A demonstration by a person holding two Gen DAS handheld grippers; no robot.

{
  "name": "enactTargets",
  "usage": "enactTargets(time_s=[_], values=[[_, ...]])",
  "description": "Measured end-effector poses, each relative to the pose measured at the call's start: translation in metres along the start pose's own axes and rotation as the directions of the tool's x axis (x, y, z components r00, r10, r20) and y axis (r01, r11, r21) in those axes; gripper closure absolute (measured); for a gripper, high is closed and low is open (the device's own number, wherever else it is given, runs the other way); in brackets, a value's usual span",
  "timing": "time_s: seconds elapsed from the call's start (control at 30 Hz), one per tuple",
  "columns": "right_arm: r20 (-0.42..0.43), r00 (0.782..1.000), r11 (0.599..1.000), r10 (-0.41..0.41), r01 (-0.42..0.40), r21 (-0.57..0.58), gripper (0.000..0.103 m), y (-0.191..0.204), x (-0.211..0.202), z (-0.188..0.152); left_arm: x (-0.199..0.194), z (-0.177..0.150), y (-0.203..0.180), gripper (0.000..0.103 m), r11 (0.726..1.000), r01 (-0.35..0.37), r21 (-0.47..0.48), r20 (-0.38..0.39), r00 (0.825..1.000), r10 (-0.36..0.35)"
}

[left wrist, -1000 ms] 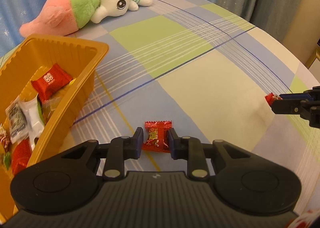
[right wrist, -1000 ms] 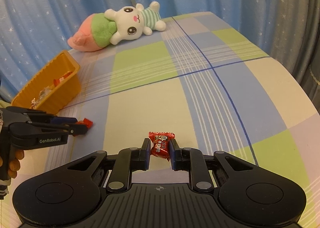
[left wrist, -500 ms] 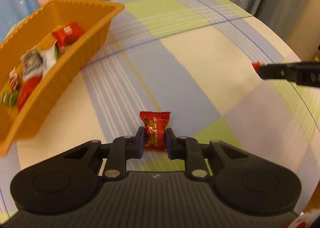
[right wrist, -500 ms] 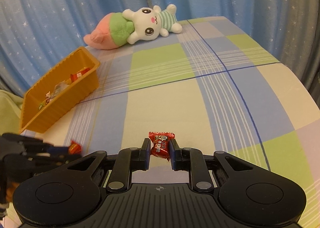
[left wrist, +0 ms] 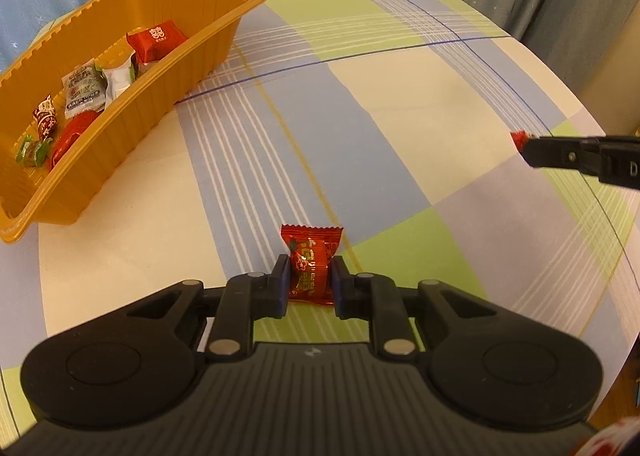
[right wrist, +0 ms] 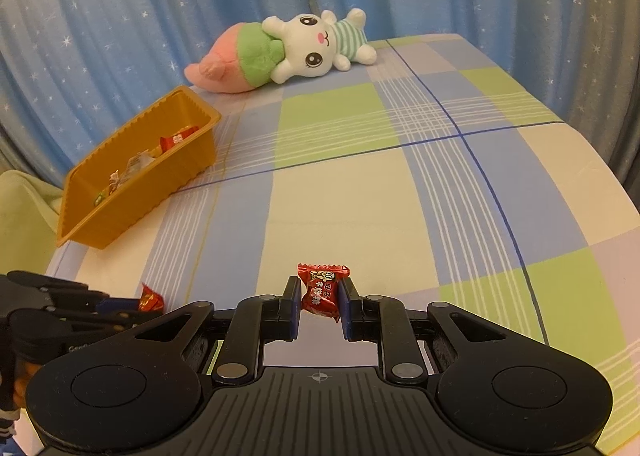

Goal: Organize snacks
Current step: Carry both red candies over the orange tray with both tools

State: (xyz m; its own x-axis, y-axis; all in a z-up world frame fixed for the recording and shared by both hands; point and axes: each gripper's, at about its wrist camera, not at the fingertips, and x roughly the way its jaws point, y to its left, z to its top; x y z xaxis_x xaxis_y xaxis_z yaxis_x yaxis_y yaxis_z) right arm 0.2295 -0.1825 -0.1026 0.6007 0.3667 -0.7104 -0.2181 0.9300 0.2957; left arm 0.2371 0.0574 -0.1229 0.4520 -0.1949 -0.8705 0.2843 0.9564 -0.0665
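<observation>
Blue star-print curtains point(right wrist: 120, 16) are seen behind a table covered by a checked cloth point(left wrist: 400, 104) in green, blue and cream. An orange tray point(left wrist: 168, 88) is placed near the cloth's left side, with several wrapped snacks point(left wrist: 84, 90) lying inside it. A plush rabbit point(right wrist: 312, 44) is laid on its side beyond the tray, near the far edge. The left gripper point(left wrist: 308, 280) is closed on a red candy point(left wrist: 311, 262), which is pinched between the blue pads above the cloth, well apart from the tray. The right gripper point(right wrist: 320, 302) is likewise clamped on a second red candy point(right wrist: 322, 290), held over the cloth's near part. Neither candy is in the tray.
</observation>
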Motion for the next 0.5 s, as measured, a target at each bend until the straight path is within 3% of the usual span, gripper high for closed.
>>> enactTargets(time_s=[0.5], values=[[0.017, 0.999, 0.998, 0.052, -0.051, -0.042, 0.083, 0.019, -0.003, 0.007, -0.048, 0.007, 0.012, 0.085, 0.998, -0.022, -0.054, 0.101, 0.995, 0.027]])
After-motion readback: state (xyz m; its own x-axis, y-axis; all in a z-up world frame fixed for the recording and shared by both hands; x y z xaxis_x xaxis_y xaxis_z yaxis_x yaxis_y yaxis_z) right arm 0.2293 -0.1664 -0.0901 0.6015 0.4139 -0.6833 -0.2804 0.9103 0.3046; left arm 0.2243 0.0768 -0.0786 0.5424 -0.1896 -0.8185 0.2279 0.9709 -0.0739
